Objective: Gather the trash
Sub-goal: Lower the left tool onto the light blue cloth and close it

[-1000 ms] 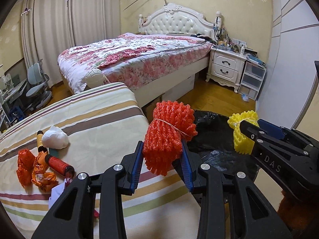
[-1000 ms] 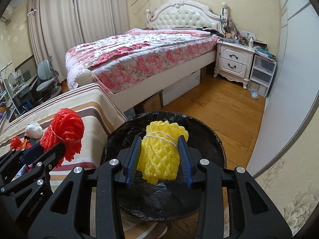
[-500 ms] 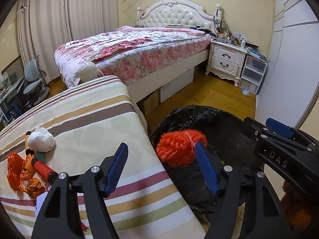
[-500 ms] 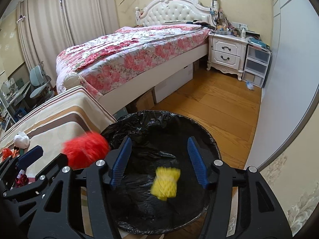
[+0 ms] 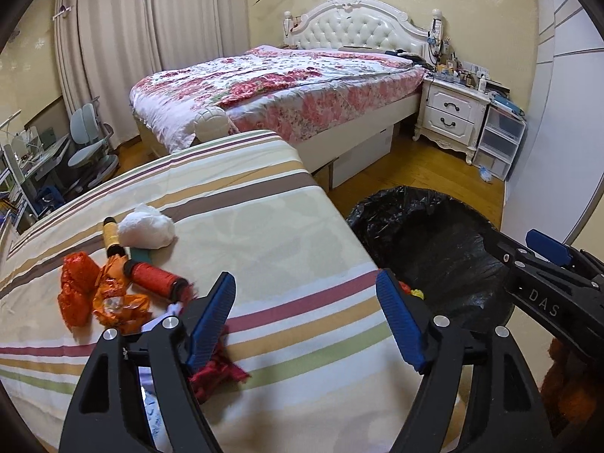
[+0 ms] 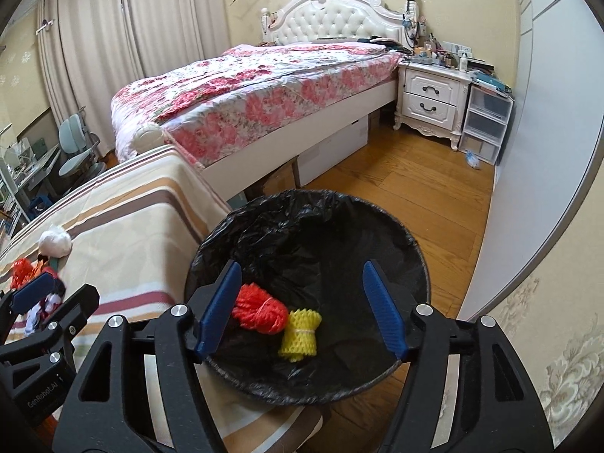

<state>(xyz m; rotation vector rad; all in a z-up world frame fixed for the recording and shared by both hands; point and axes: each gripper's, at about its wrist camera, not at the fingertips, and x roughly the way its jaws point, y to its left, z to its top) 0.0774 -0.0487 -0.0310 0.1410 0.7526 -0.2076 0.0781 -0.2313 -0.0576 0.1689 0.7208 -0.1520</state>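
Note:
A round bin lined with a black bag stands on the floor beside the striped bed. A red foam net and a yellow foam net lie at its bottom. My right gripper is open and empty above the bin. My left gripper is open and empty over the striped sheet near the bin. On the sheet to the left lie orange wrappers, a red thread spool, a yellow spool and a white wad. A red scrap lies under the left finger.
A floral bed stands behind, with a white nightstand and plastic drawers at the right. A wood floor runs between them and the wall. A desk and chair stand at the far left.
Both grippers opened and dropped the red and yellow foam nets into the bin. The left gripper has swung left, back over the striped sheet.

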